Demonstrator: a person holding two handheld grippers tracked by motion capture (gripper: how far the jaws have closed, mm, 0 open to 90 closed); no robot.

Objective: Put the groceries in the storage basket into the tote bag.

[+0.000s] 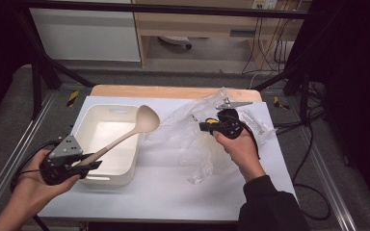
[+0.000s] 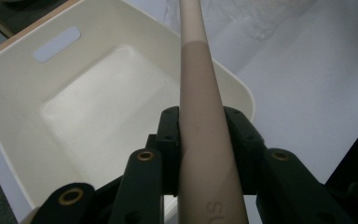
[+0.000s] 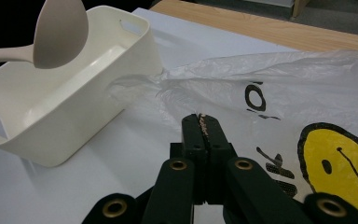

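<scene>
- A beige ladle point(image 1: 125, 134) is clamped by its handle in the left gripper point(image 1: 89, 161), its long axis running from the jaws at the near left up and away to the right, bowl end highest.
- The ladle's bowl point(image 3: 59, 31) hangs above the white bin point(image 1: 94, 126), over its far right part, with the handle crossing the bin's near right rim.
- In the left gripper view, the handle point(image 2: 204, 121) rises straight up between the two black jaws, which press against it on both sides; its butt end runs back past them toward the camera.
- The right gripper point(image 1: 203, 126) is pinched tight on a fold of a clear plastic bag point(image 3: 279, 88), jaws together with only the thin film between them.
- The bag lies crumpled on the white tabletop point(image 1: 173, 187) to the right of the bin, one end reaching almost to the bin's wall; a yellow smiley print point(image 3: 340, 163) shows just right of the jaws.
</scene>
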